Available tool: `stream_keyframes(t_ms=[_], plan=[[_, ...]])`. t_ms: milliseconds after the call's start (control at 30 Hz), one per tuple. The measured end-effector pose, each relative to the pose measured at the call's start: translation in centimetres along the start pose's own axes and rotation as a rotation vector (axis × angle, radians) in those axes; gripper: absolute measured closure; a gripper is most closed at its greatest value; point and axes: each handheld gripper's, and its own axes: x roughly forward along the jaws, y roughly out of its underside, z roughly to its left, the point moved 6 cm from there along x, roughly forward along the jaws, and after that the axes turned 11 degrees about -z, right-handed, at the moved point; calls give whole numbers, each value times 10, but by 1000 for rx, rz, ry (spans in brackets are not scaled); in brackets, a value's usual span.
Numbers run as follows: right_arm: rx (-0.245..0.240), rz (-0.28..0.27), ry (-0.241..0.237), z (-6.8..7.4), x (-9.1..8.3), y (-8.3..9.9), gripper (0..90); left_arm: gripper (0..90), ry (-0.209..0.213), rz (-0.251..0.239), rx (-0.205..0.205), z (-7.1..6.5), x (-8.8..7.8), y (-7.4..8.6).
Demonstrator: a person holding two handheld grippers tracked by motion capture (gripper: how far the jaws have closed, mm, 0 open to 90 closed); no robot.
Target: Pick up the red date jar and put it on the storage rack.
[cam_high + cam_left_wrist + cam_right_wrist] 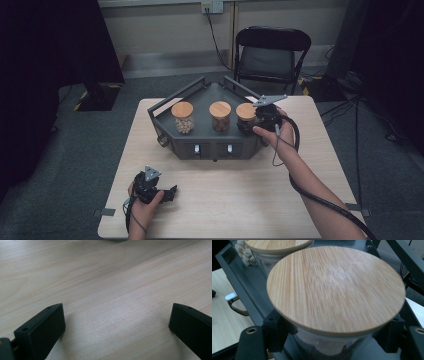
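My right gripper (334, 340) has its jaws closed on the glass of a jar (335, 290) just under its wooden lid, at the right end of a grey rack (167, 131) on the desk (225, 195). Two more jars (183, 117) stand in a row to its left, near it. To lift well, I judge I should rise straight up, keep the jar upright and clear the rack's rail. My left gripper (117, 322) rests low over bare desk, jaws wide and empty, well apart from the rack.
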Motion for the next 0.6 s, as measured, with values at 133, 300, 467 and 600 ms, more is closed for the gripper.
stream_keyframes(t_ms=[133, 300, 467, 600], plan=[[9, -8, -1, -1, 1, 2, 254, 2, 0, 0, 0, 0, 0, 0], [11, -7, 3, 1, 1, 2, 254, 2, 0, 0, 0, 0, 0, 0], [17, -14, 9, 1, 1, 5, 254, 2, 0, 0, 0, 0, 0, 0], [19, -13, 12, 1, 1, 4, 254, 2, 0, 0, 0, 0, 0, 0]])
